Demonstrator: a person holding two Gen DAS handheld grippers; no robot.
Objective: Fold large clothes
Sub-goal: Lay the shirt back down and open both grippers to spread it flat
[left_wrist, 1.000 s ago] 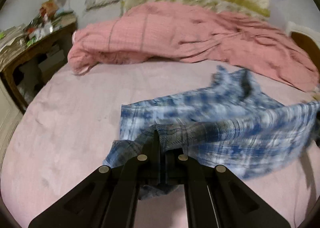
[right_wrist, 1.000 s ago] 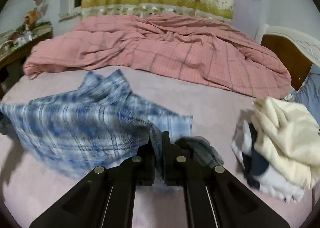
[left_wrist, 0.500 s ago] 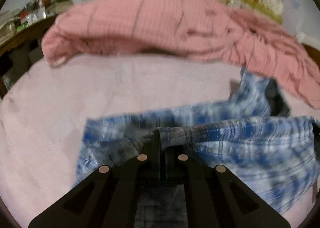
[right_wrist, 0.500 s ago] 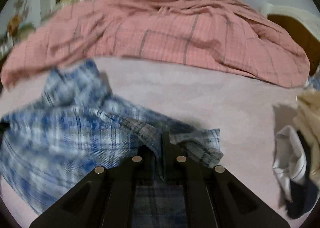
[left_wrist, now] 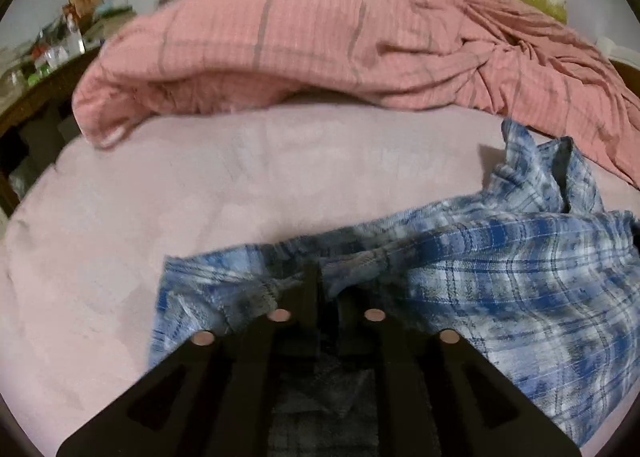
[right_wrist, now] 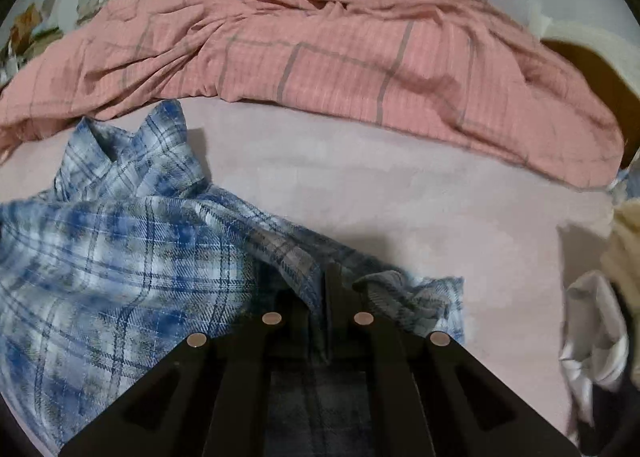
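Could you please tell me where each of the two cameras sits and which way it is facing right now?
Left wrist: sits on the left tool, looking forward and down along its fingers at the blue plaid shirt on the pink bed sheet; only that tool shows.
Right wrist: sits on the right tool, angled down at the same shirt, with a cream garment at the right edge; only that tool shows.
Shared: the shirt, the sheet and the pink checked duvet behind.

I look all over, but I cannot read any words, numbers or signs here, and the small box (left_wrist: 82, 1) far off on the table (left_wrist: 36, 93) is too blurry to read.
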